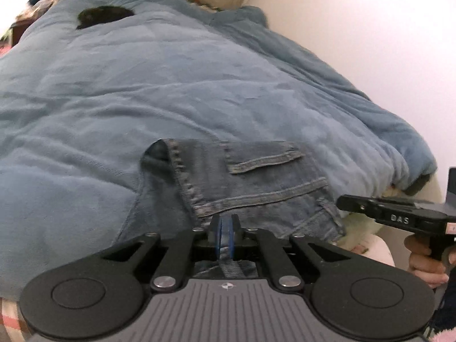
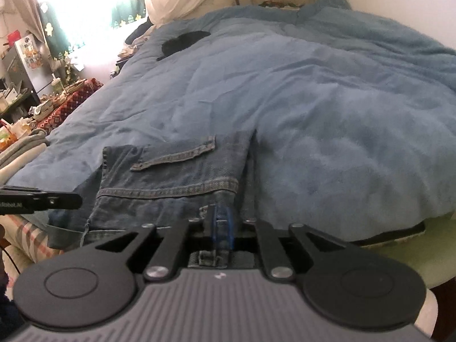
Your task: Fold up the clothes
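Folded blue jeans (image 1: 256,182) lie at the near edge of the bed, pocket flap facing up. My left gripper (image 1: 226,225) is shut on the jeans' near edge, and denim shows between its blue pads (image 1: 218,233). In the right wrist view the same jeans (image 2: 171,176) lie ahead, and my right gripper (image 2: 221,222) pinches a denim strip at their near right corner. Each gripper also appears side-on in the other view: the right gripper (image 1: 343,199) beside the jeans' right edge with a hand on its handle, the left gripper (image 2: 75,199) at their left edge.
A rumpled blue blanket (image 1: 171,85) covers the whole bed. A black item (image 2: 182,41) lies on it at the far end. A white wall (image 1: 370,42) runs along the bed's right side. A cluttered table (image 2: 57,105) and grey folded clothes (image 2: 22,148) stand left of the bed.
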